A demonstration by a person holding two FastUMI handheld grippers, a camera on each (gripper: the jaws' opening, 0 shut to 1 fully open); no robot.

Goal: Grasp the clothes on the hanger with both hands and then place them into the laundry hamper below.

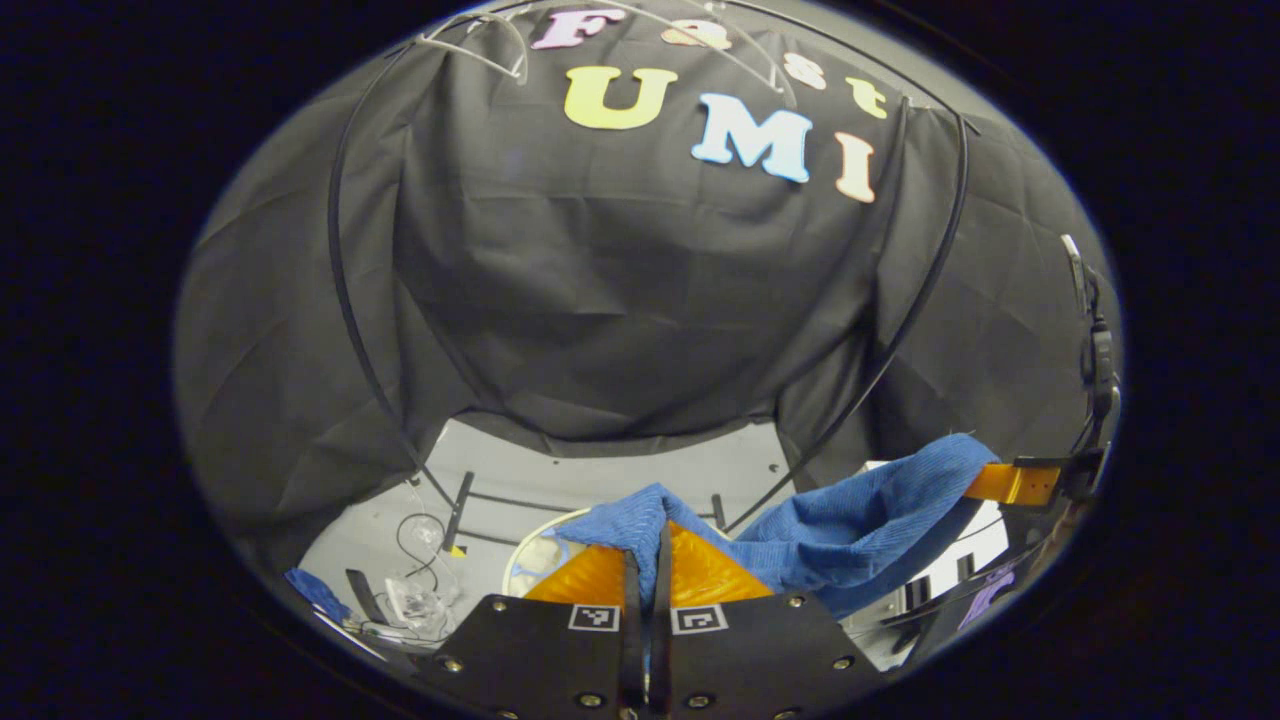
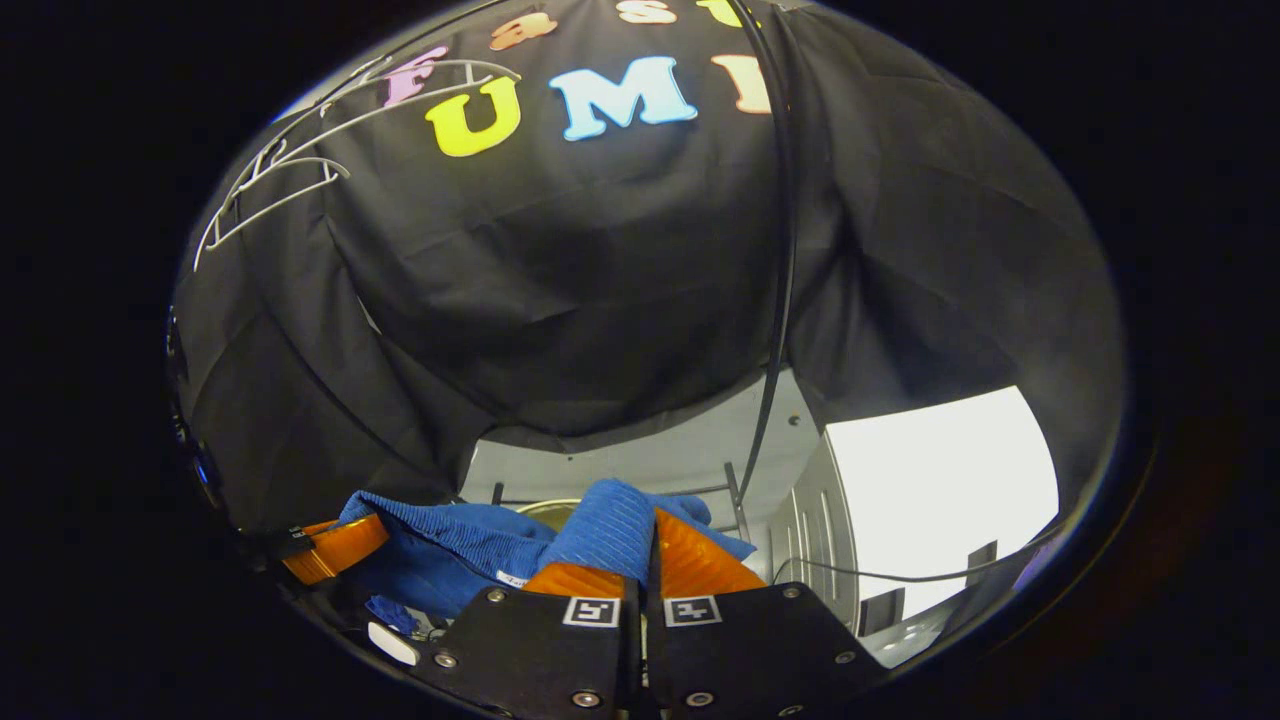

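Pinching blue cloth [image 1: 860, 520] between both hand-held grippers.

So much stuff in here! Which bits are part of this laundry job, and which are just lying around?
Part of the job:
- ribbed blue cloth garment, pinched at each end
- left gripper with orange fingers
- right gripper with orange fingers
- bare white wire hangers
- round pale hamper rim below

Lying about:
- tangled cables and clear plastic on the floor

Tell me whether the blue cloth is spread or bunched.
Bunched: the blue cloth sags in folds between the left tongs and the right tongs, both pinched shut on it.
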